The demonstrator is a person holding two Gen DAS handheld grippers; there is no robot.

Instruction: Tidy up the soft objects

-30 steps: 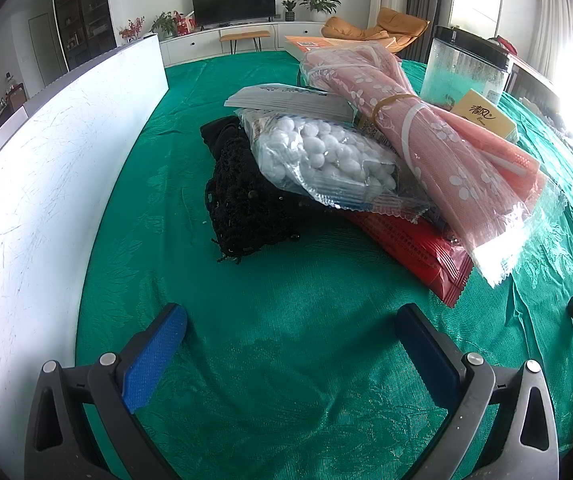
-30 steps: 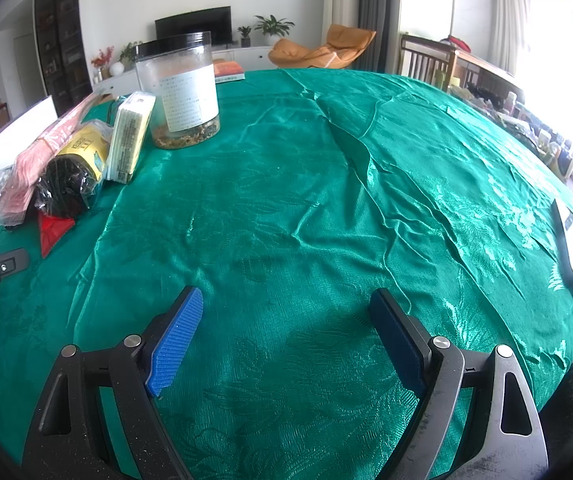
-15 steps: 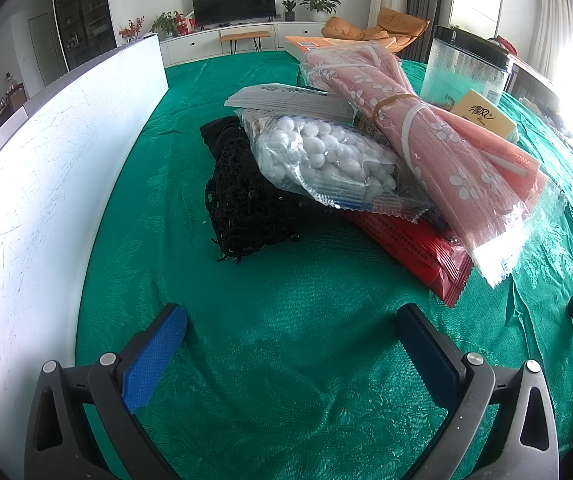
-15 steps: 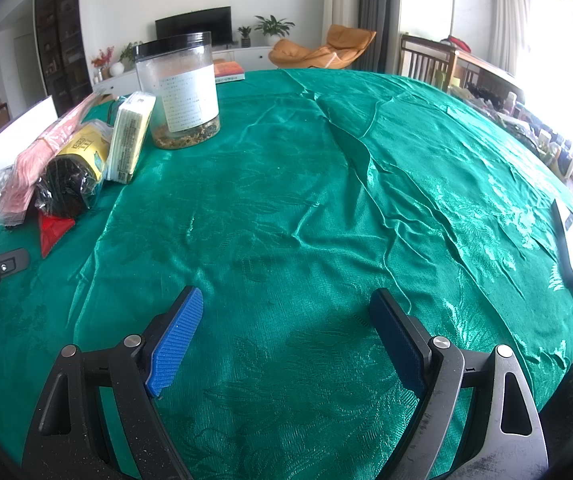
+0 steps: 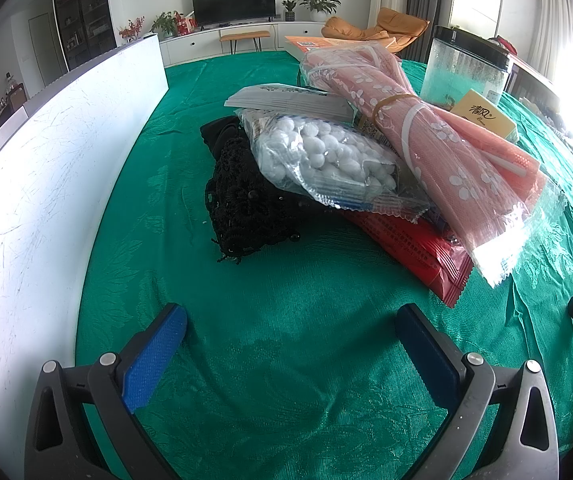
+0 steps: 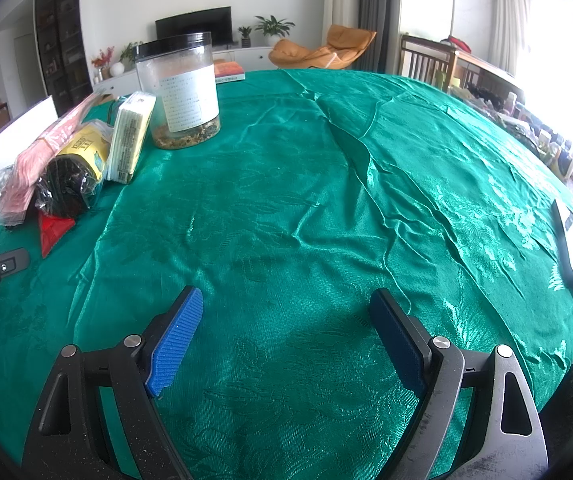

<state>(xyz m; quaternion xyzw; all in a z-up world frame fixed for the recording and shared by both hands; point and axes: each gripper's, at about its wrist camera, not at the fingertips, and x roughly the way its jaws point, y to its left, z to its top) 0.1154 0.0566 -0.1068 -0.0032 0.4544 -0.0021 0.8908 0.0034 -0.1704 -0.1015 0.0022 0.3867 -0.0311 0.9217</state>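
Ahead of the left gripper (image 5: 290,332), well apart, the soft things lay heaped: black lace (image 5: 246,200), bead bag (image 5: 322,160), pink roll (image 5: 438,136); nothing seemed sorted yet; both it and the right gripper (image 6: 286,320) gaped wide, empty, over bare cloth (image 6: 326,200).

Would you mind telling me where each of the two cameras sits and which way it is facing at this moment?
Left wrist: sits on the left gripper, low over the green tablecloth, facing the pile of packets; its own two open fingers show, and the other gripper's tip at the right edge.
Right wrist: sits on the right gripper, facing bare cloth; its open fingers show, plus a hand's edge at far left.
Shared: the clear jar, the pink bundle, the red packet.
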